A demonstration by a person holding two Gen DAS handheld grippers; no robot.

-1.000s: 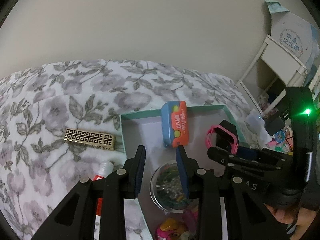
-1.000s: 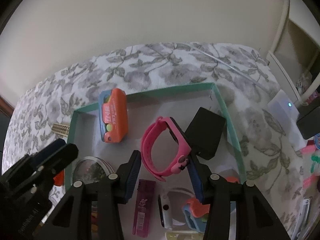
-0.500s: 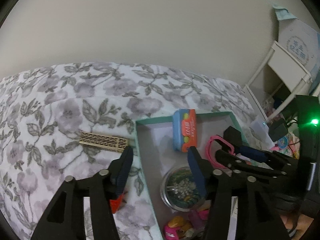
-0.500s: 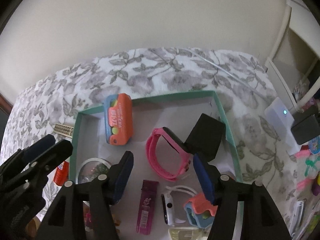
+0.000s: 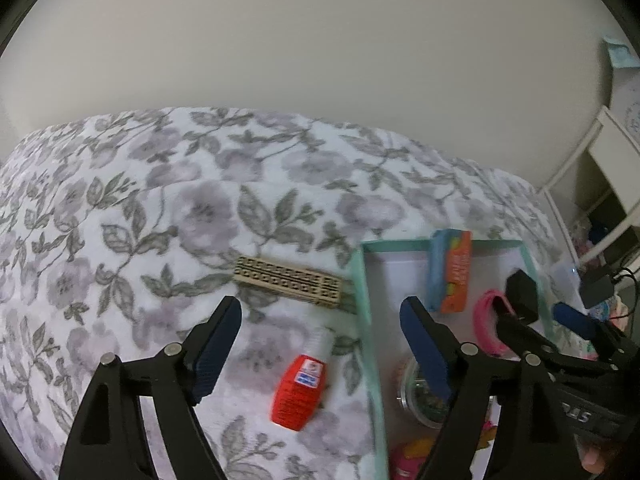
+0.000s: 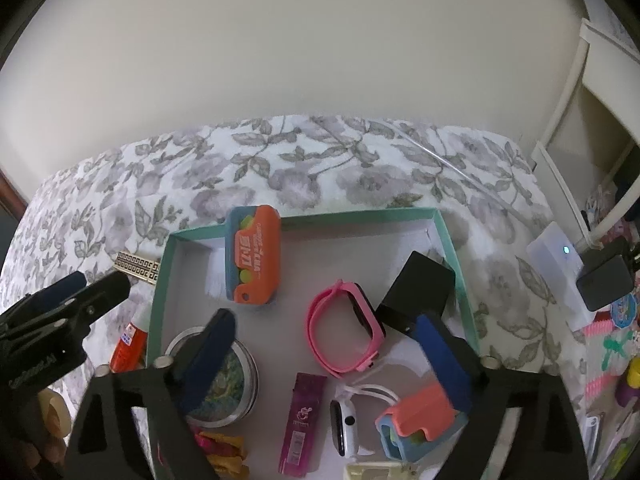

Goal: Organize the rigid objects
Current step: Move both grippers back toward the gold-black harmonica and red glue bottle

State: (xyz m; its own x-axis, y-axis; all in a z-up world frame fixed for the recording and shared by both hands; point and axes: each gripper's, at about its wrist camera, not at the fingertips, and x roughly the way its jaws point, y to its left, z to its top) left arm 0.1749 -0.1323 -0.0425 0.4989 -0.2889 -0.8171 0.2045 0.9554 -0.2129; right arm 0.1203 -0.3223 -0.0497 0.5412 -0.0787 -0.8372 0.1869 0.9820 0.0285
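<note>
A teal-rimmed box [image 6: 452,240] lies on a floral bedspread and holds a pink watch [image 6: 344,332], an orange-blue case [image 6: 252,256], a black cube [image 6: 420,284], a round clear tin [image 6: 236,372], a magenta stick [image 6: 302,420] and a white watch [image 6: 344,424]. Left of the box lie a red glue bottle [image 5: 300,388] and a gold patterned bar [image 5: 288,284]. My left gripper [image 5: 320,348] is open above the glue bottle, jaws wide. My right gripper [image 6: 324,356] is open and empty above the pink watch.
The box rim [image 5: 368,320] runs between my left fingers. A white shelf unit [image 6: 592,92] stands at the right, with a white device [image 6: 556,260], a black plug [image 6: 604,284] and small toys on the bed near it. The bedspread [image 5: 160,208] stretches away left.
My left gripper has opened wide and swung left from over the round tin to over the glue bottle outside the box. My right gripper has opened wider above the pink watch.
</note>
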